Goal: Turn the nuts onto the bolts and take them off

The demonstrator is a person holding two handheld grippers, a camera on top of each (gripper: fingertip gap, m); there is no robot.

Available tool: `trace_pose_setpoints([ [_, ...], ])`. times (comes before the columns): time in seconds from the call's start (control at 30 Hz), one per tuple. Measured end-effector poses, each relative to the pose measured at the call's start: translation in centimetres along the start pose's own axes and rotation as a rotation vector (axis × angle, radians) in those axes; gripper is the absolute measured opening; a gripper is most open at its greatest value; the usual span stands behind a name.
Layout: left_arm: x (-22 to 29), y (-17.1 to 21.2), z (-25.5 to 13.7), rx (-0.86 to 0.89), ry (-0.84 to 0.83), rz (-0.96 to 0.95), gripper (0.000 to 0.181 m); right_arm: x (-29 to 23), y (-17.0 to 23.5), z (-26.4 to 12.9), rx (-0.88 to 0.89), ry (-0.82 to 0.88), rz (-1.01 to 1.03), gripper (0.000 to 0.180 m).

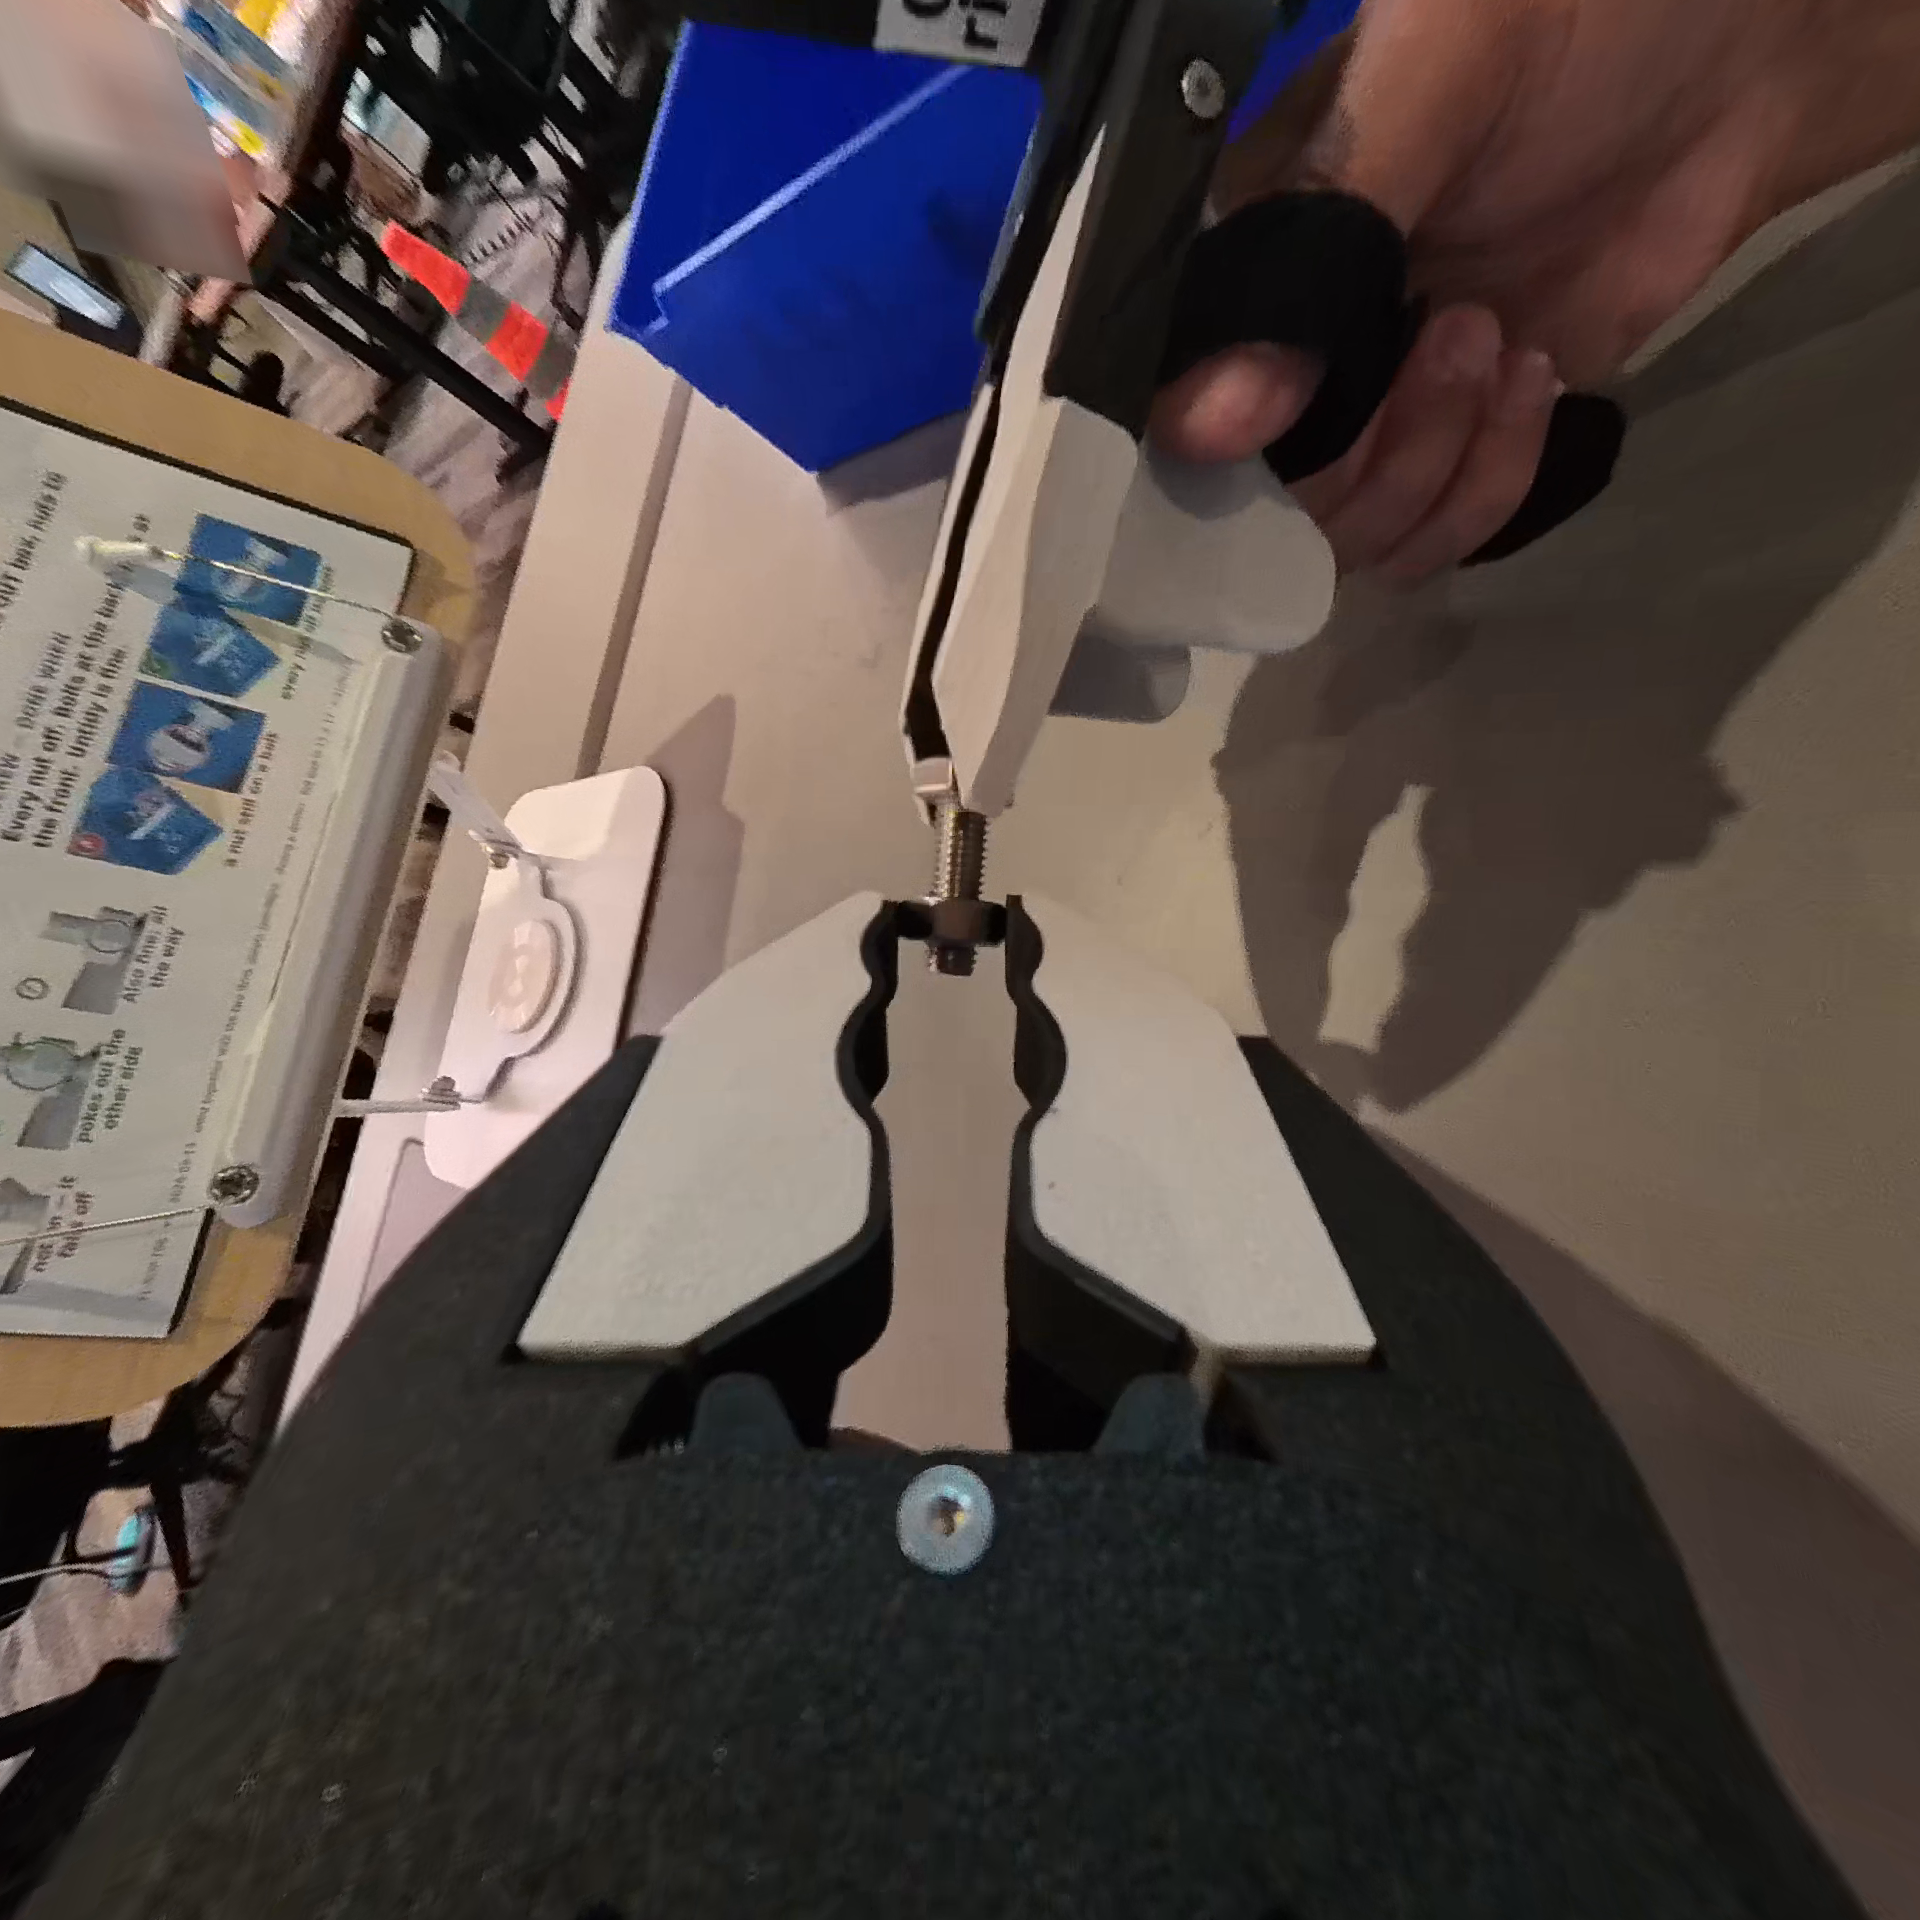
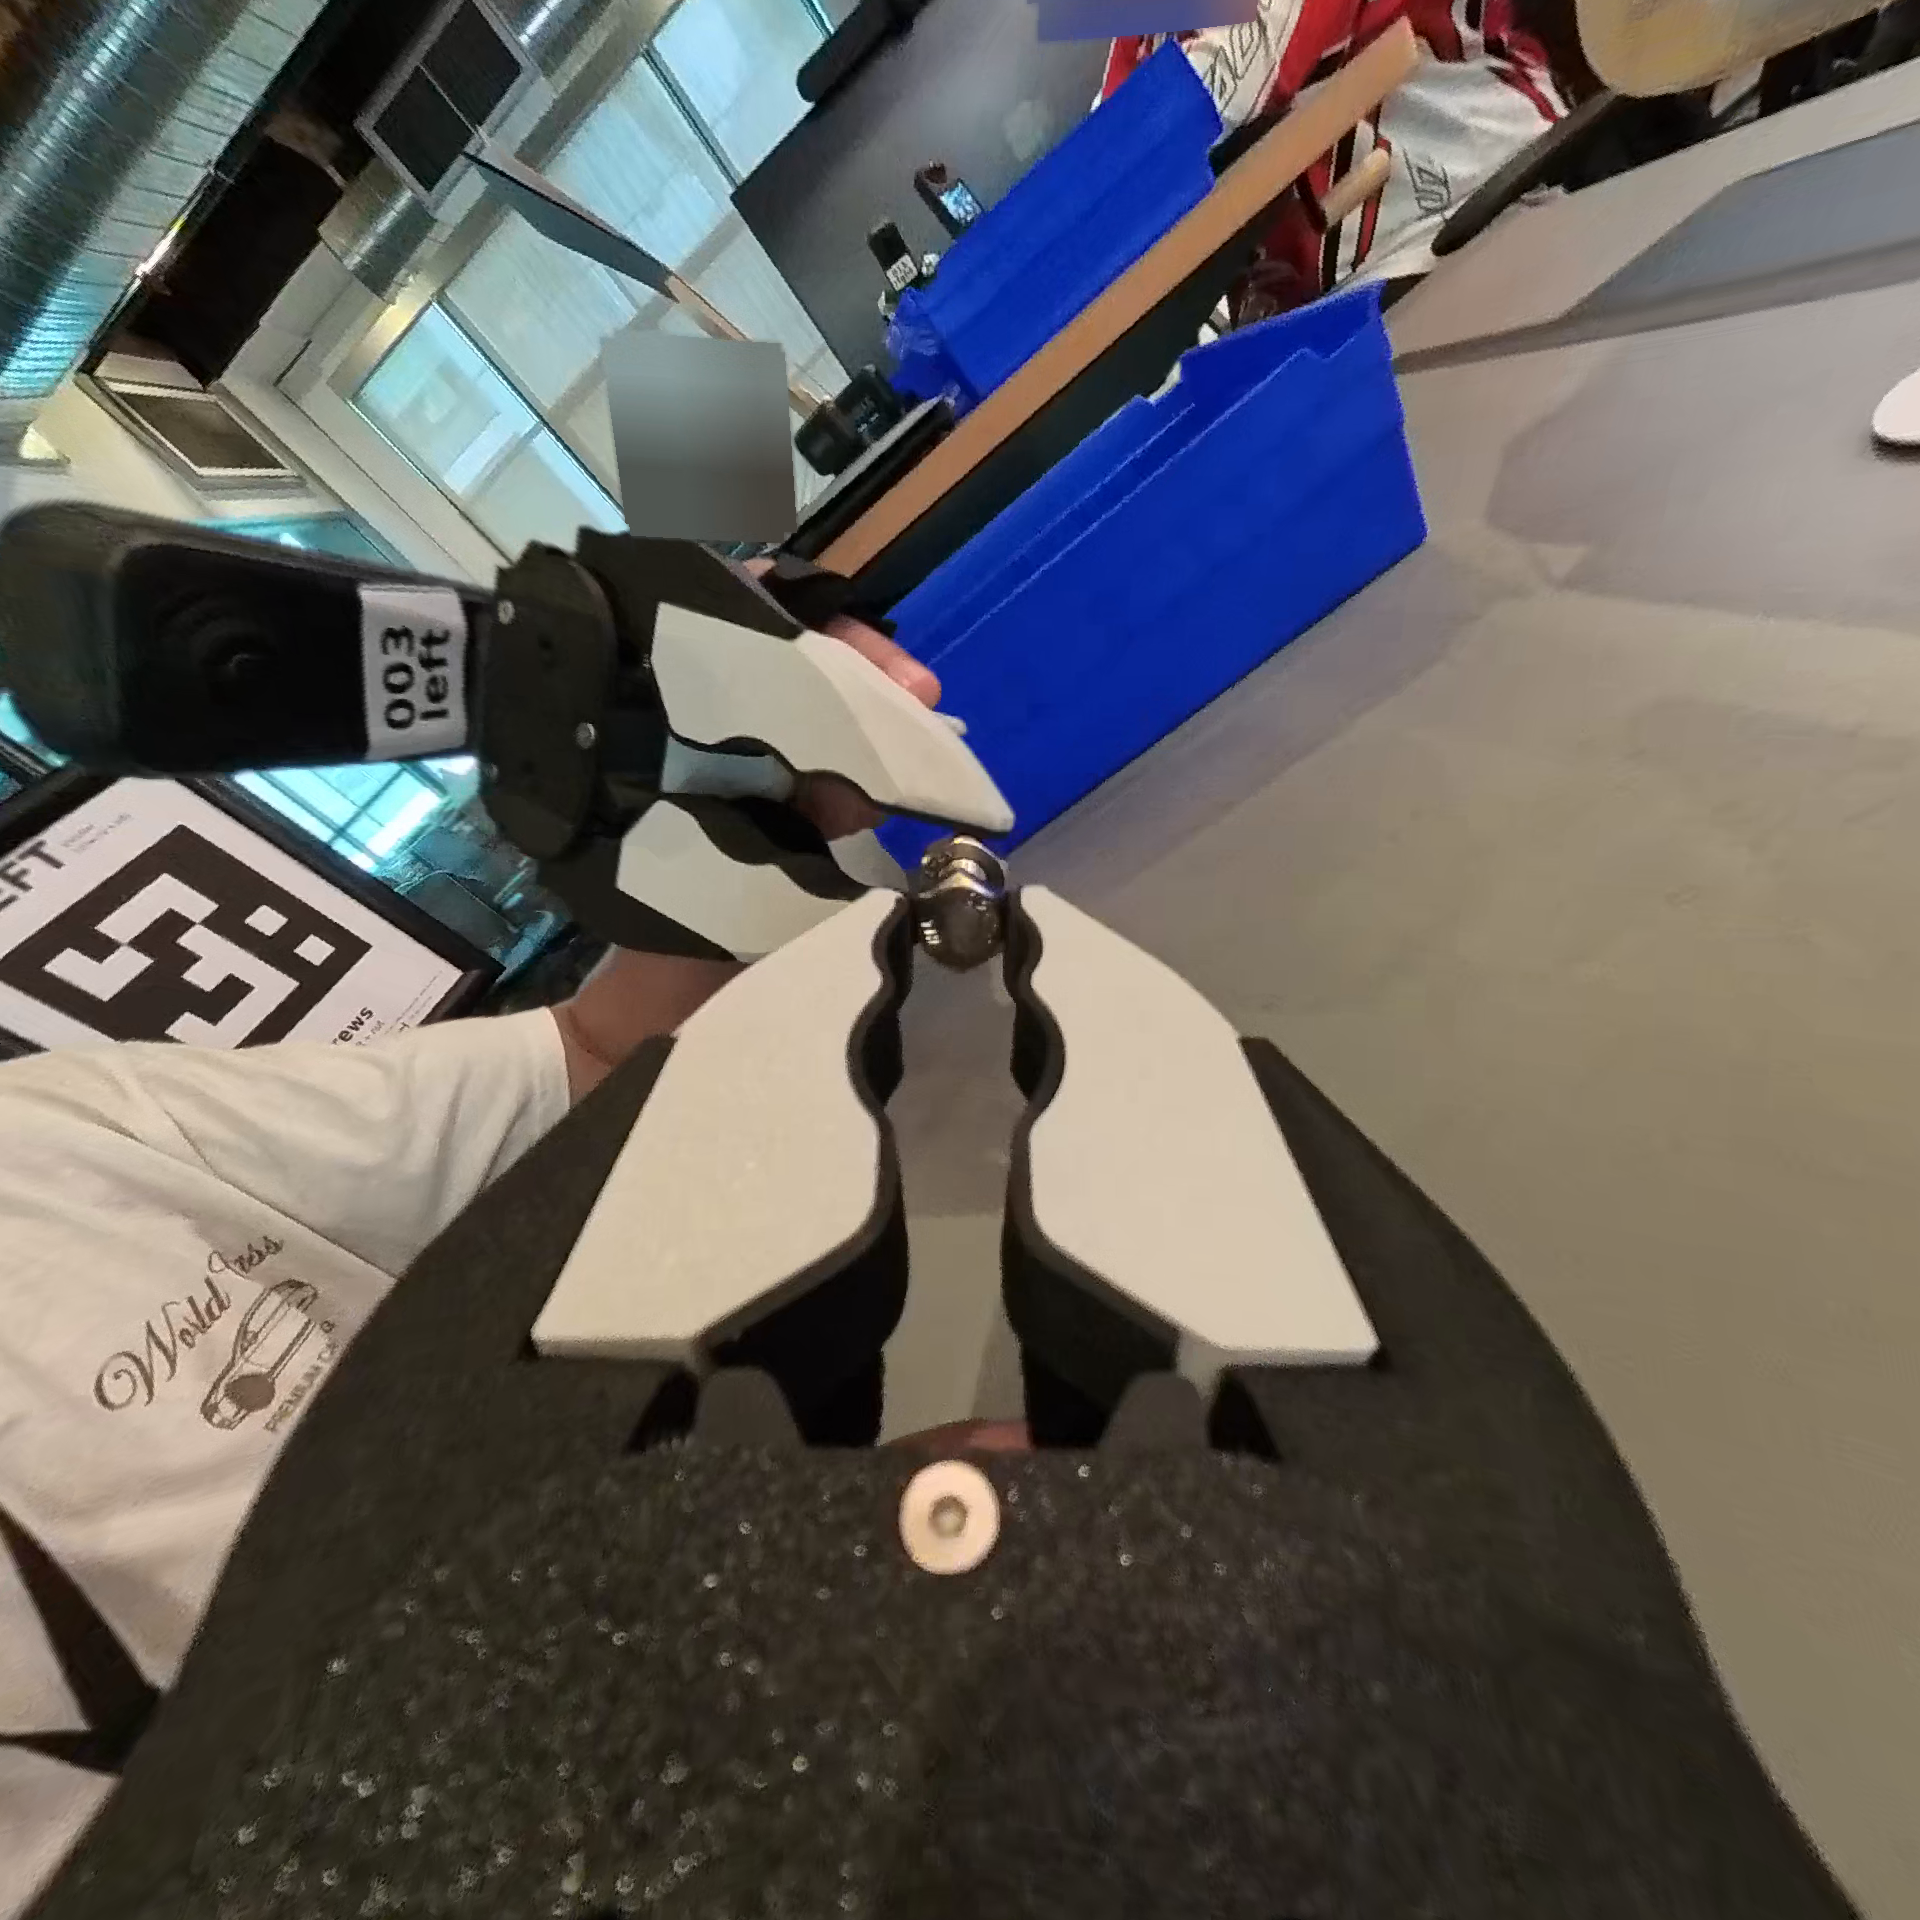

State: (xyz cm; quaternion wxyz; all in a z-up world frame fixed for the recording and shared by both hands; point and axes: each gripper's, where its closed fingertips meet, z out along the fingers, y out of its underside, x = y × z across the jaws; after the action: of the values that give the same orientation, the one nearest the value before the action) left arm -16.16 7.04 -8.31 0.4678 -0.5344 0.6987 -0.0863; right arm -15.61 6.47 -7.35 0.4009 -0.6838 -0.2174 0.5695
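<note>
In the left wrist view my left gripper (image 1: 952,918) is shut on a dark nut (image 1: 950,921) that sits near the end of a steel bolt (image 1: 961,854). The bolt's tip pokes out past the nut. My right gripper (image 1: 951,798) comes down from above, held by a hand, and is shut on the bolt's head end. In the right wrist view my right gripper (image 2: 960,918) is shut on the shiny bolt head (image 2: 961,932). The left gripper (image 2: 935,847) reaches in from the left and pinches the nut (image 2: 964,858) just behind the head. Both are held above the grey table (image 2: 1558,935).
A blue bin (image 1: 831,260) stands on the table behind the grippers and also shows in the right wrist view (image 2: 1143,623). An instruction card on a wooden board (image 1: 156,831) lies at the left, with a white flat plate (image 1: 561,935) beside it. A marker sheet (image 2: 187,935) is at left. Both grippers' tips are close together, under 4 cm apart.
</note>
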Motion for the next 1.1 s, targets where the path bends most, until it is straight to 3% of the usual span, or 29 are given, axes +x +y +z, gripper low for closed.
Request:
trace_pose_setpoints([
  [0.1, -0.2, -0.9, -0.5, 0.075, -0.039, 0.003, 0.019, -0.8, -0.5, -0.4, 0.012, -0.006, -0.039, 0.016],
  [0.2, 0.1, -2.1, -1.9, 0.184, 0.06, -0.103, 0.024, -0.7, -0.7, -0.8, 0.022, -0.001, -0.046, 0.016],
  [0.37, -1.4, -3.7, -4.7, 0.436, 0.327, -0.488, 0.045, -3.4, -3.2, -2.5, 0.166, -0.139, -0.092, 0.016],
  [0.53, -1.7, -5.2, -4.7, 0.668, 0.648, -0.873, 0.052, -4.1, -3.9, -3.2, 0.201, -0.108, -0.221, 0.016],
  [0.67, 0.4, -5.3, -3.6, 0.669, 0.759, -0.873, 0.045, -4.4, -3.7, -3.2, 0.184, -0.107, -0.251, 0.016],
  [1.1, 0.3, -6.4, -4.5, 0.731, 0.716, -0.824, 0.049, -4.6, -2.4, -2.0, 0.118, -0.112, -0.265, 0.016],
])
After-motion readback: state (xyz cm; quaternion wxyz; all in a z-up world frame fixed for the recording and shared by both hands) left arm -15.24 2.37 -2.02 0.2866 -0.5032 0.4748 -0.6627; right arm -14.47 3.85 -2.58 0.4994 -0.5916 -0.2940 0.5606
